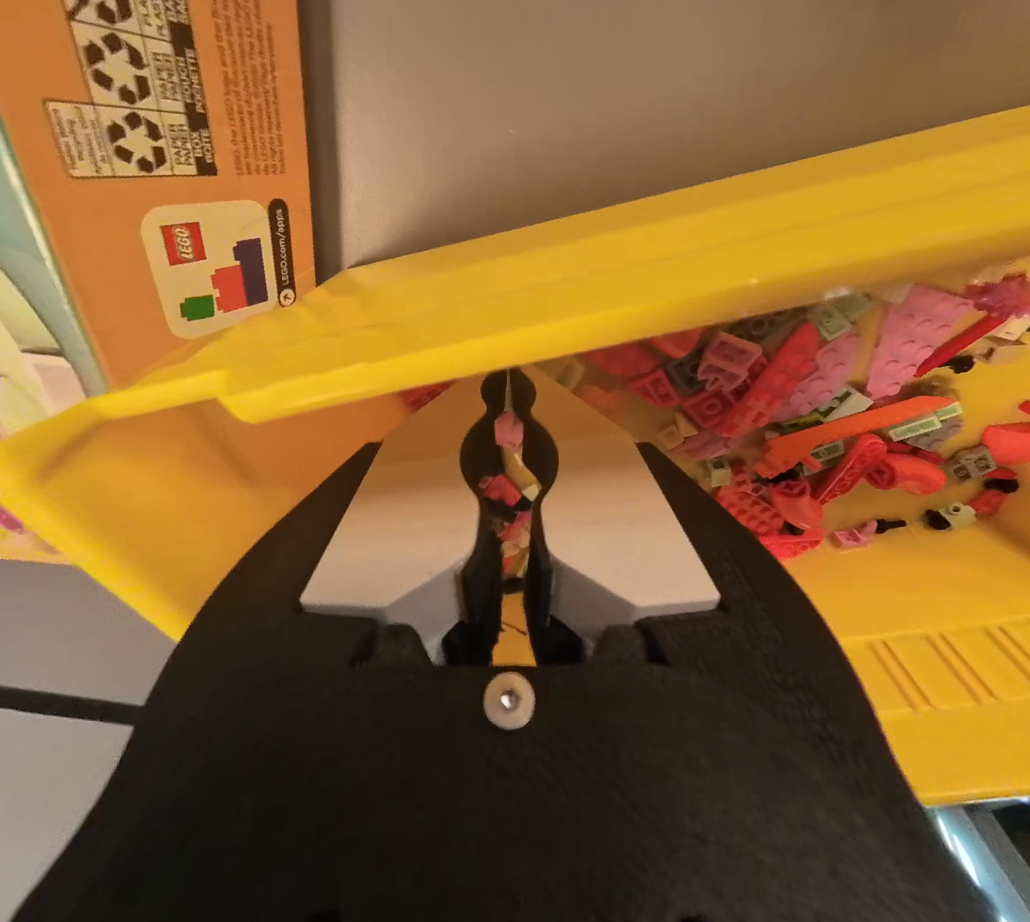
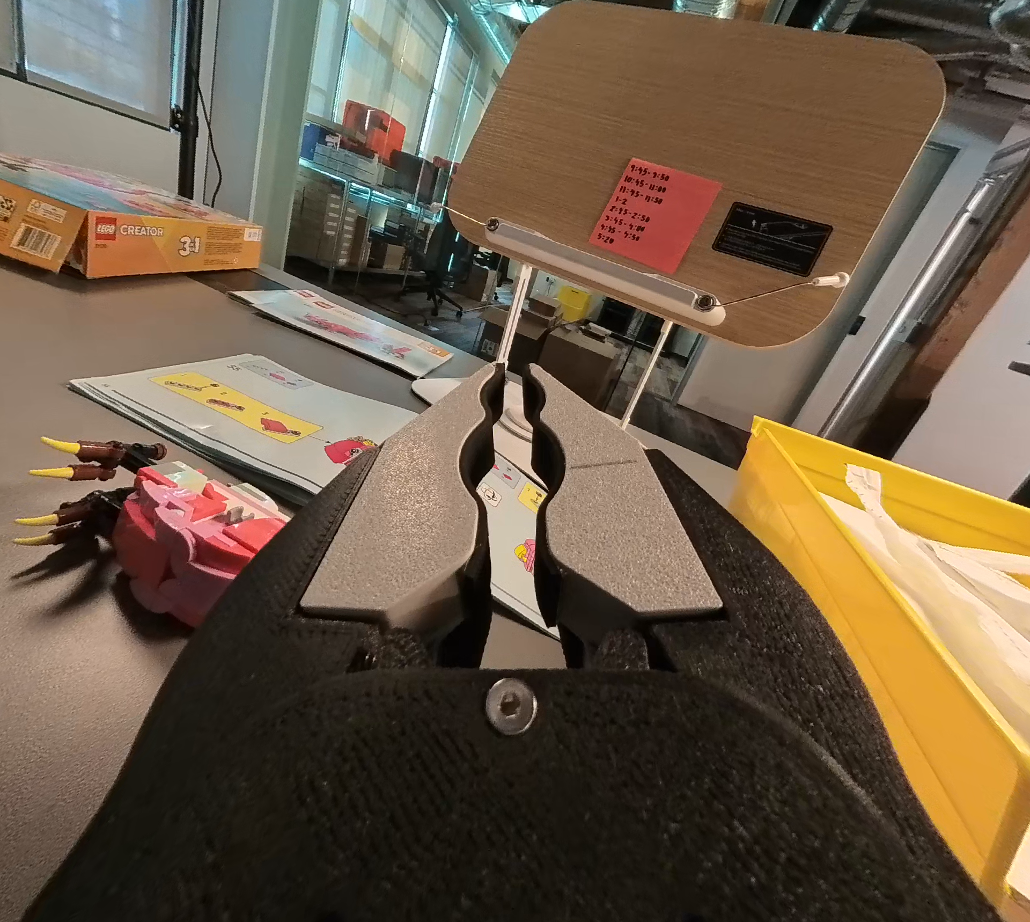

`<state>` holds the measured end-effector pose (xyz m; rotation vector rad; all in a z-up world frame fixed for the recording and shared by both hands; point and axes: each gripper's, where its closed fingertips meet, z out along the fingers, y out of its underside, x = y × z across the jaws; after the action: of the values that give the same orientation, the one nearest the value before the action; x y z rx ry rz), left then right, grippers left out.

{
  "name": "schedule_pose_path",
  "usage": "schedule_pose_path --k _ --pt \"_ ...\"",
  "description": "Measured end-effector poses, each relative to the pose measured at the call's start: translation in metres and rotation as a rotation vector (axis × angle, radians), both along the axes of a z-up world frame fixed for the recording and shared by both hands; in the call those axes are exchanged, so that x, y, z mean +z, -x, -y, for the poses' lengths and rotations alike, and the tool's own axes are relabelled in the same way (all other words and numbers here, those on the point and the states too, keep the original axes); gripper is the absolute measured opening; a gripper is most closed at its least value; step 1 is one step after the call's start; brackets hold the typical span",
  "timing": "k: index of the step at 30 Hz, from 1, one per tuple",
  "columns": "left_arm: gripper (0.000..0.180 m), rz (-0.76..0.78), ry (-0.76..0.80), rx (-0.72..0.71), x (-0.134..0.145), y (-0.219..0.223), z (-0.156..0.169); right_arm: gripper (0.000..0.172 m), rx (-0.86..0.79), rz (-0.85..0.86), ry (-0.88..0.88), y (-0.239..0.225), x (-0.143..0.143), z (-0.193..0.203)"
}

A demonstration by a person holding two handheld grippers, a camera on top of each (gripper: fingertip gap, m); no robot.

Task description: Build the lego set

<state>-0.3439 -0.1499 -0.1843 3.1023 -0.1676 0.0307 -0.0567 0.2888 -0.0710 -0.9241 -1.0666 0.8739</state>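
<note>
Dark tabletop point(image 2: 83, 337) fills the left of the right wrist view. At mid-frame of the left wrist view, the left gripper point(image 1: 510, 385) reaches under the yellow bin's rim point(image 1: 557, 304), fingers pressed together; whether they pinch anything I cannot tell. Loose bricks point(image 1: 808, 421) lie right of it. Tugging could catch the rim and spill bricks. The right gripper point(image 2: 513, 371) hangs narrow and bare before the wooden stand point(image 2: 696, 114).

My black left gripper point(image 1: 508, 382) reaches into a yellow bin point(image 1: 557, 293) of red, pink, orange and pale green bricks point(image 1: 808, 393). The box point(image 1: 167, 59) beside it is orange. My right gripper point(image 2: 513, 371) has grey fingers point(image 2: 423, 494) with black pads. Near it lies a pink-and-red brick model point(image 2: 184, 544) with brown, yellow-tipped claws point(image 2: 83, 471), and a wood-grain stand point(image 2: 696, 170) carries a pink note point(image 2: 652, 215).
</note>
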Motion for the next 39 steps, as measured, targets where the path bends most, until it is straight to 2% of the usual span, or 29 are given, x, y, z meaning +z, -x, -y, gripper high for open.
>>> schedule_pose_path --k 8,11,14,17,20,22,24,26,27,30,32,36,39 --pt "0.000 -0.012 -0.057 0.056 0.001 0.002 -0.003 0.004 0.003 0.002 0.002 0.000 0.000 0.000" --pt "0.000 -0.025 -0.146 0.075 0.011 0.000 -0.010 0.004 0.003 0.003 0.005 0.000 0.000 0.000" --pt "0.000 -0.071 -0.323 0.095 0.039 -0.009 -0.022 0.004 -0.002 -0.001 -0.002 -0.001 0.001 0.000" --pt "0.000 -0.130 -0.581 0.097 0.086 -0.034 -0.040 0.006 -0.002 -0.027 -0.041 -0.006 0.015 0.010" --pt "0.000 -0.208 -0.791 0.082 0.134 -0.068 -0.056 0.010 0.110 -0.053 -0.026 -0.007 0.048 0.058" --pt "0.000 -0.291 -0.809 0.077 0.146 -0.080 -0.059 0.013 0.194 -0.033 -0.043 0.002 0.061 0.099" --pt "0.000 -0.357 -0.750 0.106 0.141 -0.076 -0.056 0.014 0.227 -0.020 -0.100 0.008 0.064 0.128" --pt "0.000 -0.351 -0.639 0.174 0.121 -0.064 -0.046 0.010 0.232 -0.035 -0.143 0.008 0.060 0.141" --pt "0.008 -0.344 -0.587 0.215 0.110 -0.055 -0.041 0.009 0.220 -0.036 -0.160 0.007 0.057 0.140" --pt "0.015 -0.284 -0.434 0.302 0.072 -0.031 -0.027 0.008 0.170 -0.038 -0.177 0.003 0.051 0.124" --pt "0.022 -0.191 -0.335 0.226 0.048 -0.032 -0.023 0.008 0.154 -0.033 -0.162 0.002 0.047 0.110" --pt "0.028 -0.288 -0.111 0.008 0.019 -0.005 -0.003 0.009 0.114 -0.005 -0.138 0.000 0.038 0.087" --pt "0.031 -0.288 -0.049 -0.050 0.008 0.005 0.001 0.009 0.101 0.001 -0.114 0.000 0.035 0.077"
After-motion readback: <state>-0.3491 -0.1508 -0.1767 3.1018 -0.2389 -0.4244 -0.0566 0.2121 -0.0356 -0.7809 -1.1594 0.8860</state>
